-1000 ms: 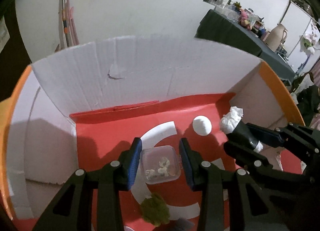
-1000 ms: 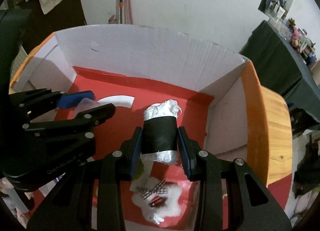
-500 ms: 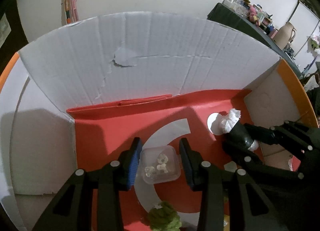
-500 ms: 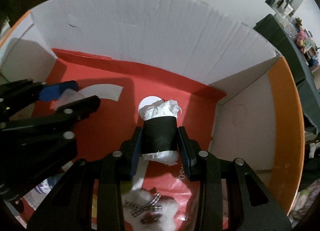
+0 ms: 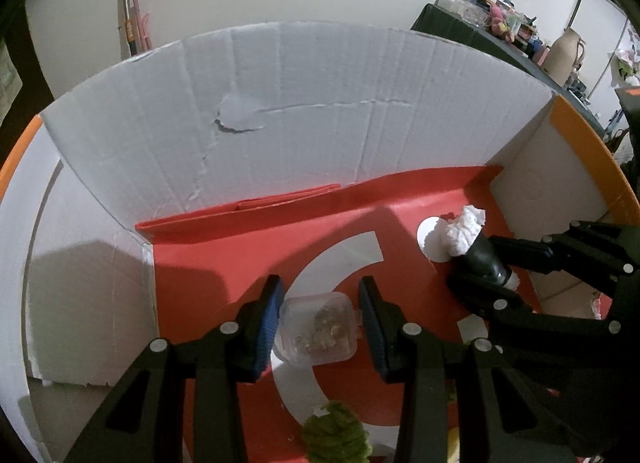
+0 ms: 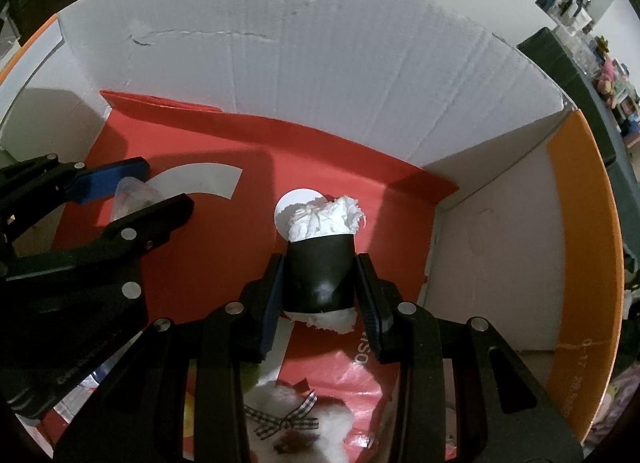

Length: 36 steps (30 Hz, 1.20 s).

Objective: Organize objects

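My left gripper is shut on a small clear plastic container with pale bits inside, held just above the red floor of a cardboard box. In the right wrist view this left gripper shows at the left edge with the container between its fingers. My right gripper is shut on a black roll stuffed with white tissue, tilted down over a white dot on the floor. In the left wrist view the right gripper and its roll are at the right.
White cardboard walls close in the back and both sides, with an orange flap on the right. A green fuzzy tuft lies near the front. A red bag with a white fluffy piece and checked bow lies under the right gripper. A cluttered dark table stands beyond.
Both views now take in more of the box's back wall and less of the room. The green tuft has slid toward the bottom edge. Both grips are unchanged.
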### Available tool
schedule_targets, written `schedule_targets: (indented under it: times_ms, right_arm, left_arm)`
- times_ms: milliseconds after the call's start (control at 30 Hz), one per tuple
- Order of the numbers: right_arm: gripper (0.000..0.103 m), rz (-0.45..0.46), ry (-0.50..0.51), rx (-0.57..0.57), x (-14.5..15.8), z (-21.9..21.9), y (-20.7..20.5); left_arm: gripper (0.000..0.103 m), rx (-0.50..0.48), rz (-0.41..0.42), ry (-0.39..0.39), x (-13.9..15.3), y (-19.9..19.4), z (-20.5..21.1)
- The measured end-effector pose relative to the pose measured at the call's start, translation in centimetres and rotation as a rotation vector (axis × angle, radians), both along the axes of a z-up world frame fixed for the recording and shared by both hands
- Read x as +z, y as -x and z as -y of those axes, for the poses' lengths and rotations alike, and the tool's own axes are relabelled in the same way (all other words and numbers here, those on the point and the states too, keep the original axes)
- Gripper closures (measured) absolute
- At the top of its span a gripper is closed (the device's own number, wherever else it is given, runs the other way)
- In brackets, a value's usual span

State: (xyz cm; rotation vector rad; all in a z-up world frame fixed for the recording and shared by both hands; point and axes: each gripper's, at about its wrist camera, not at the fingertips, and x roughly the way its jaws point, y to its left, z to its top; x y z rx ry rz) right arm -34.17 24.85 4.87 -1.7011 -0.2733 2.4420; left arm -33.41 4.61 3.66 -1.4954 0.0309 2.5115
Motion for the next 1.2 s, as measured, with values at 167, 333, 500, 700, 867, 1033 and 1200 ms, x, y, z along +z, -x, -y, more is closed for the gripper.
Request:
schedule_targets:
  times_ms: [167, 333, 500, 700, 867, 1033, 1200]
  right_arm:
    - [0.069, -0.001, -0.001, -0.002, 0.3, 0.1, -0.3]
    - [0.069, -0.002, -0.007, -0.008, 0.6, -0.1, -0.6]
    - [0.069, -0.004, -0.013, -0.008, 0.7, -0.3, -0.8]
    - [0.069, -0.003, -0.019, -0.010, 1.2, -0.4, -1.2]
    - [0.068, -0.005, -0.022, -0.013, 1.4, -0.5, -1.3]
    - [0.067, -0.012, -0.029, -0.013, 1.9, -0.6, -1.7]
    - [0.067, -0.014, -0.029, -0.016, 2.3, -0.7, -2.0]
  left_arm:
    - [0.062, -0.001, 0.000, 0.007, 0.1, 0.3, -0.4]
    - [0.062, -0.001, 0.000, 0.009, 0.1, 0.4, -0.7]
    - [0.062, -0.001, 0.000, 0.010, 0.1, 0.5, -0.6]
    - [0.062, 0.000, -0.001, 0.006, 0.1, 0.3, -0.2]
    - [0.062, 0.003, 0.000, -0.002, 0.1, 0.2, 0.1]
    - [0.062, 0.005, -0.004, -0.003, 0.2, 0.3, -0.1]
    - [0.062, 0.006, -0.007, 0.002, 0.2, 0.3, -0.4]
